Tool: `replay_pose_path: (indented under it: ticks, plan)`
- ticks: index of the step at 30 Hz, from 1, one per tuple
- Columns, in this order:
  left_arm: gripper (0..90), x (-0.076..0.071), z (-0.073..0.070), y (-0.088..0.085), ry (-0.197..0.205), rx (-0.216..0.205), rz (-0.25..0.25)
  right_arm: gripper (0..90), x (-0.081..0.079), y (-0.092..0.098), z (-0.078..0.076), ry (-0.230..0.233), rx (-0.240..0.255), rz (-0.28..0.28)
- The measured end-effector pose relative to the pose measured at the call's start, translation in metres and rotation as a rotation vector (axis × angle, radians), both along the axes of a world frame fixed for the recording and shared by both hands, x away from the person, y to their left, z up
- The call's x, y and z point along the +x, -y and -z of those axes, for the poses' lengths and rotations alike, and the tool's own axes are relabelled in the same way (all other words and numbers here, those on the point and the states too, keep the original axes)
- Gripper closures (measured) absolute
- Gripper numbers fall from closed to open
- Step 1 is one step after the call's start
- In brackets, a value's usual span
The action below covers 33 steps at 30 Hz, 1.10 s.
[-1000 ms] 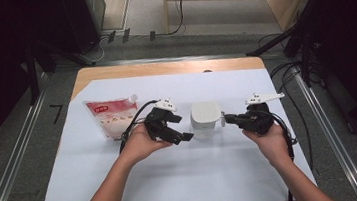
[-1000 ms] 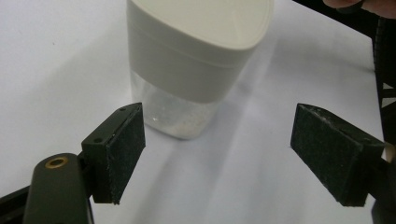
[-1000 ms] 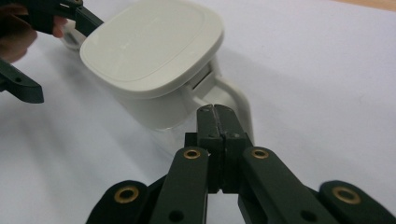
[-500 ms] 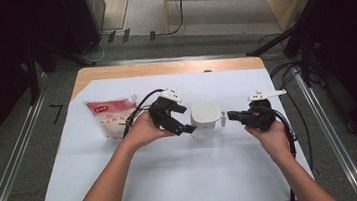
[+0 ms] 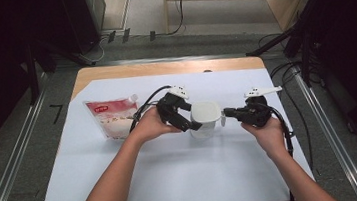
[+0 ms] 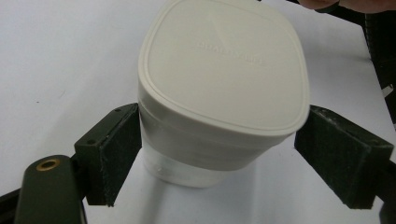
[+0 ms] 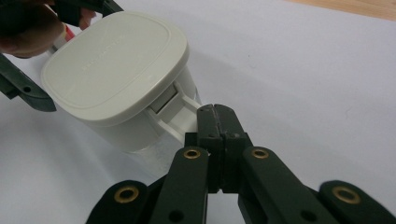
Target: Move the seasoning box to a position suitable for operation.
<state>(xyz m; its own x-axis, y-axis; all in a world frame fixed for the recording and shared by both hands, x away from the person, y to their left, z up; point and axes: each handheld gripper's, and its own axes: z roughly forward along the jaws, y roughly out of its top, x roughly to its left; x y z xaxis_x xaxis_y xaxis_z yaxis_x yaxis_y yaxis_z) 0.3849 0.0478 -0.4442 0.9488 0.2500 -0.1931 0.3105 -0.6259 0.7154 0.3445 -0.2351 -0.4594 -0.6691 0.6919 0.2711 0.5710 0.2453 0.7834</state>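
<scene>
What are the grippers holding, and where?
The right gripper pinches the white jar's handle. The left gripper straddles the jar's sides, jaws open, not gripping.

only the pouch left of the container crowds the white sheet.

A wooden table under a white sheet stands on grey floor; dark equipment fills the upper left.

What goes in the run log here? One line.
left gripper: open around white container | right gripper: shut on container handle | red pouch: untouched
</scene>
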Motion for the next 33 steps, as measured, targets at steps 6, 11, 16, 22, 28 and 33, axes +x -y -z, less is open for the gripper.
replay_pose_path:
  ticks: [6,11,16,22,28,33]
  plan:
    - [15.2,0.002,0.005,0.004,0.002,-0.004,0.011,90.0,-0.001,-0.001,0.0,0.006,-0.004,0.004]
    - [14.2,0.004,0.005,0.006,0.002,-0.012,0.016,90.0,-0.002,-0.002,0.0,0.015,-0.016,0.002]
    - [14.6,0.003,0.003,0.005,0.012,-0.005,0.015,90.0,-0.002,-0.002,0.0,0.01,-0.01,0.003]
    - [16.2,0.003,0.0,0.002,-0.002,-0.019,0.01,90.0,-0.002,-0.002,0.0,0.015,-0.013,0.004]
    - [16.4,0.002,-0.003,0.002,-0.002,-0.016,0.005,90.0,-0.002,-0.002,0.0,0.015,-0.014,0.004]
    - [16.9,0.0,-0.01,-0.001,0.008,-0.023,-0.002,90.0,-0.003,-0.002,0.001,0.013,-0.014,0.003]
